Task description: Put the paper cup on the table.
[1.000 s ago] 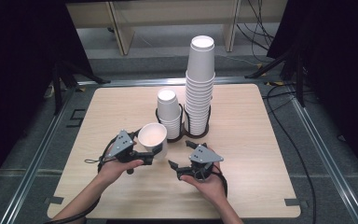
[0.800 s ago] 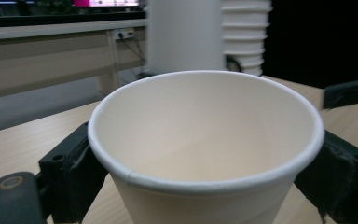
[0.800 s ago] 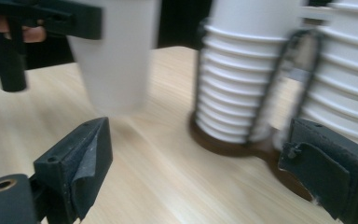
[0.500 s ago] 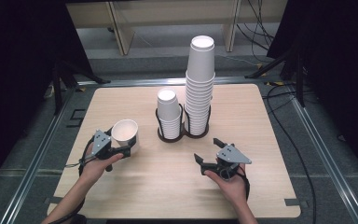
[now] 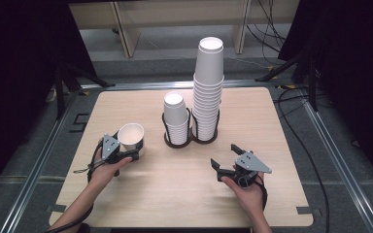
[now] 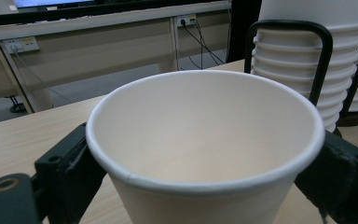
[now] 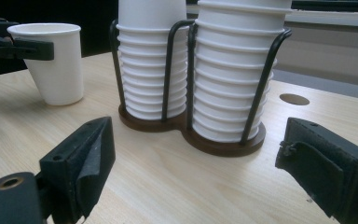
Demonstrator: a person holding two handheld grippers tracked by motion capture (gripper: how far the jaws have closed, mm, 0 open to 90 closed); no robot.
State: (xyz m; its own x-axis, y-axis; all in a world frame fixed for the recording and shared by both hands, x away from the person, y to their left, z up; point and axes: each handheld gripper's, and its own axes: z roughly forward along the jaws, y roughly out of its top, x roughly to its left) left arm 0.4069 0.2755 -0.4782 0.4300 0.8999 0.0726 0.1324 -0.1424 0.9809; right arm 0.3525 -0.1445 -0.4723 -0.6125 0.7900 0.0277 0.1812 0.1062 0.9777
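Holding 1 cup, 2 stacks, 2 grippers

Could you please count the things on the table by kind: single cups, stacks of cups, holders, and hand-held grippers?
Single white paper cup, standing apart, held by the left hand-held gripper: 1
Stacks of white paper cups (short stack, tall stack): 2
Black wire cup holder with brown double base: 1
Hand-held grippers (left, and the open right hand-held gripper): 2
Total: 6
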